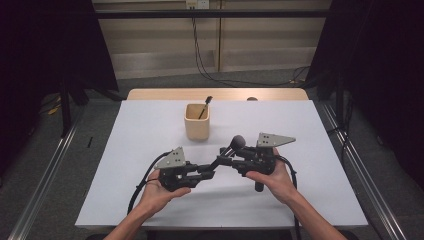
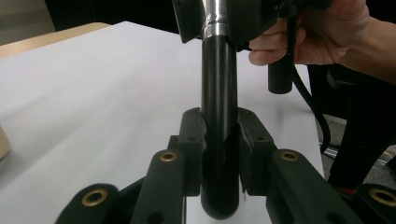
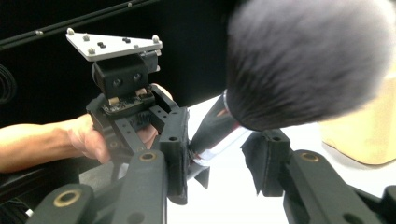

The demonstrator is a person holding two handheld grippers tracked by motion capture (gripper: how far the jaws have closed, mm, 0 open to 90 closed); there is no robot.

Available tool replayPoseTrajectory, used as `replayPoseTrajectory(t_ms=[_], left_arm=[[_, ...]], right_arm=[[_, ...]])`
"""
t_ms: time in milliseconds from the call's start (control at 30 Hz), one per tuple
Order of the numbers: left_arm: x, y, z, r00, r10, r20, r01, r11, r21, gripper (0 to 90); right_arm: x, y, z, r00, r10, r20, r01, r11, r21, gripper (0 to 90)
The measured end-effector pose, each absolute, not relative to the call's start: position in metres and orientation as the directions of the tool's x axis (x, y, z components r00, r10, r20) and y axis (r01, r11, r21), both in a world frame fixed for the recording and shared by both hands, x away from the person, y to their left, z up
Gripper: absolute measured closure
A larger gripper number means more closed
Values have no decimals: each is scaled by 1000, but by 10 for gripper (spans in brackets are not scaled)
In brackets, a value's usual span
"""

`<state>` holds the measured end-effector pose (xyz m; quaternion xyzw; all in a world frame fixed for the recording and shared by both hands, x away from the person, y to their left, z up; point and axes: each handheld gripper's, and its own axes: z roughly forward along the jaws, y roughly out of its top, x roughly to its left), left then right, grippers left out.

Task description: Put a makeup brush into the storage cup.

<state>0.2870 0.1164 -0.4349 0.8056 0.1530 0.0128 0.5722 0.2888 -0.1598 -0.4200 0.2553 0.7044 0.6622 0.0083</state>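
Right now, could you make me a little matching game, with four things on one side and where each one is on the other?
1. fluffy brush
2. beige cup
3. thin black stick
4. left gripper

A. standing in the beige cup
B. fingers clamped on the fluffy brush
C. in the air above the table
D. standing on the white table, beyond the hands

Pairs: 1-C, 2-D, 3-A, 4-B

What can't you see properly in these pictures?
- Big black fluffy makeup brush: blurred in the right gripper view, too close to the camera.
- Brush's black handle: top cut off by the left gripper view's edge.
- Thin black stick in the beige wooden cup: lower end hidden by the cup wall, high view.
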Motion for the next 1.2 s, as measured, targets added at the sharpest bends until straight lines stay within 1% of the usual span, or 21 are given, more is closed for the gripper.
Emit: replayPoseTrajectory(t_ms=[233,400,600,667,767,900,1000,1100,1200], left_arm=[[287,115,-438,952,260,-160,238,-303,923,740],[286,116,-437,952,266,-153,234,-305,923,731],[287,116,-437,948,280,-151,237,-305,922,698],[286,116,-438,946,285,-154,240,-298,924,647],[285,118,-437,942,302,-146,240,-301,923,601],[285,121,-436,932,339,-130,241,-309,920,476],[285,129,-435,923,358,-138,254,-300,920,434],[286,134,-435,909,386,-155,274,-275,922,348],[288,138,-433,901,403,-163,286,-266,920,295]], right_arm=[[290,-160,-421,-867,353,352,368,-24,930,678],[290,-159,-422,-866,334,371,383,-30,923,699],[289,-158,-420,-871,320,372,381,-38,924,713],[289,-157,-420,-873,321,368,378,-34,925,714],[289,-156,-420,-873,320,367,376,-35,926,715],[290,-158,-419,-872,330,362,372,-34,928,715],[290,-161,-418,-872,337,356,366,-35,930,716],[291,-164,-416,-872,337,355,364,-37,931,717],[292,-167,-415,-870,338,359,369,-36,929,717]])
